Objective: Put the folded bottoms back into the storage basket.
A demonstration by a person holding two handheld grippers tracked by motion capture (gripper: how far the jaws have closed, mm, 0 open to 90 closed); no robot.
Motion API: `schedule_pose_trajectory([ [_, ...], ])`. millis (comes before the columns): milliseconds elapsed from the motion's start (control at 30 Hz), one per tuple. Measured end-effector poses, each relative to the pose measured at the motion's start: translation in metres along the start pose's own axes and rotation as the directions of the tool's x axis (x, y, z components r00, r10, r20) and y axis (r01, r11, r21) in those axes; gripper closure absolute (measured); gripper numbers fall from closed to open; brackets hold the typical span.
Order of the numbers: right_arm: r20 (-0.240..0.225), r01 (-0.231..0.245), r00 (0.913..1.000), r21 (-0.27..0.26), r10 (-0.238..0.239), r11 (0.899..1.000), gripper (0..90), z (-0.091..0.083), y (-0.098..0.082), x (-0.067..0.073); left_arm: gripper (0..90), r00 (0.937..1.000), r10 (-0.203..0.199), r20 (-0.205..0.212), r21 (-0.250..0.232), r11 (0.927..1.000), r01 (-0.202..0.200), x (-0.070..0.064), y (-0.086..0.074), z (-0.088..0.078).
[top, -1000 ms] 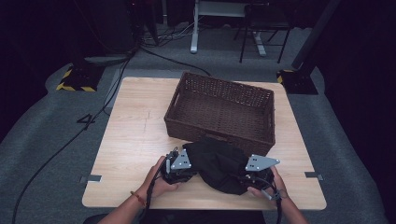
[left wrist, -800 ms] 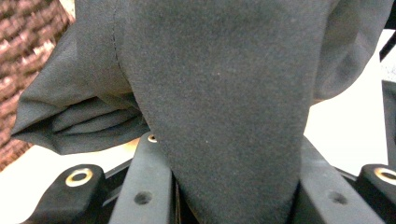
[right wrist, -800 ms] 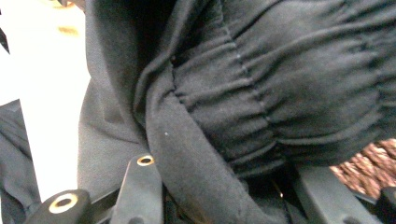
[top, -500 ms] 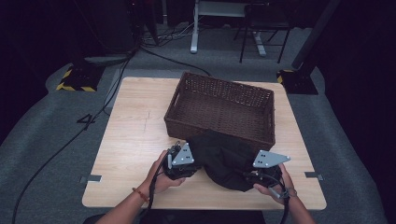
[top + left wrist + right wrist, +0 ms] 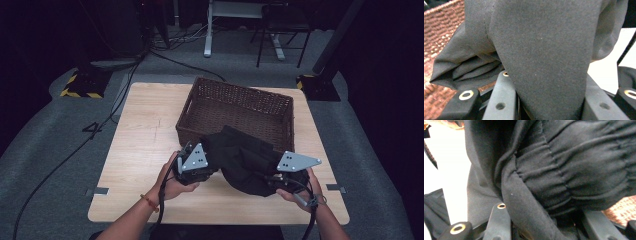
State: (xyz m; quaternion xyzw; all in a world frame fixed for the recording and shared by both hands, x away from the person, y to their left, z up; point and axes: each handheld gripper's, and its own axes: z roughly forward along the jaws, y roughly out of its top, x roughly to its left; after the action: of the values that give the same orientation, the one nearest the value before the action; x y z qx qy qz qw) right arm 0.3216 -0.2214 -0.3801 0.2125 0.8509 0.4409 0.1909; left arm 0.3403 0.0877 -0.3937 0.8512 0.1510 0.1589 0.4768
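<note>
A black garment (image 5: 245, 157) hangs bunched between my two grippers, lifted off the wooden table (image 5: 145, 140) just in front of the wicker basket (image 5: 235, 107). My left gripper (image 5: 202, 170) is shut on the garment's left end; in the left gripper view smooth dark cloth (image 5: 544, 50) runs down between the jaws. My right gripper (image 5: 275, 177) is shut on the right end, where a gathered elastic waistband (image 5: 574, 170) shows in the right gripper view. A hand holds each gripper near the table's front edge.
The brown wicker basket stands at the back middle of the table, its near wall (image 5: 190, 135) close behind the cloth. Bare tabletop lies to the left (image 5: 135, 125). Cables (image 5: 65, 150) trail on the grey floor beyond the table's left side.
Both grippers have risen with the garment, which now hangs off the table. The right gripper has also drifted outward to the right, stretching the cloth wider.
</note>
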Motion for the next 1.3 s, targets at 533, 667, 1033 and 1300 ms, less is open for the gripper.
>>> schedule_pose_trajectory([
  [533,0.034,0.015,0.9993,0.021,-0.015,1.0,62.5,-0.001,0.034,-0.037,70.7,0.9982,0.027,-0.053,-0.011,0.9996,-0.028,0.028,0.032,0.006],
  [667,0.045,0.014,0.9988,0.029,-0.016,0.999,62.5,0.003,0.043,-0.048,70.7,0.9977,0.019,-0.065,-0.013,0.9997,-0.02,0.04,0.04,0.01],
  [1033,0.072,-0.002,0.9974,0.048,-0.001,0.999,62.4,0.014,0.052,-0.072,70.6,0.9961,0.02,-0.086,0.012,0.9997,-0.019,0.061,0.054,0.023],
  [1300,0.093,-0.02,0.9956,0.066,0.014,0.998,62.4,0.028,0.055,-0.092,70.6,0.9949,0.02,-0.099,0.032,0.9993,-0.017,0.079,0.061,0.035],
])
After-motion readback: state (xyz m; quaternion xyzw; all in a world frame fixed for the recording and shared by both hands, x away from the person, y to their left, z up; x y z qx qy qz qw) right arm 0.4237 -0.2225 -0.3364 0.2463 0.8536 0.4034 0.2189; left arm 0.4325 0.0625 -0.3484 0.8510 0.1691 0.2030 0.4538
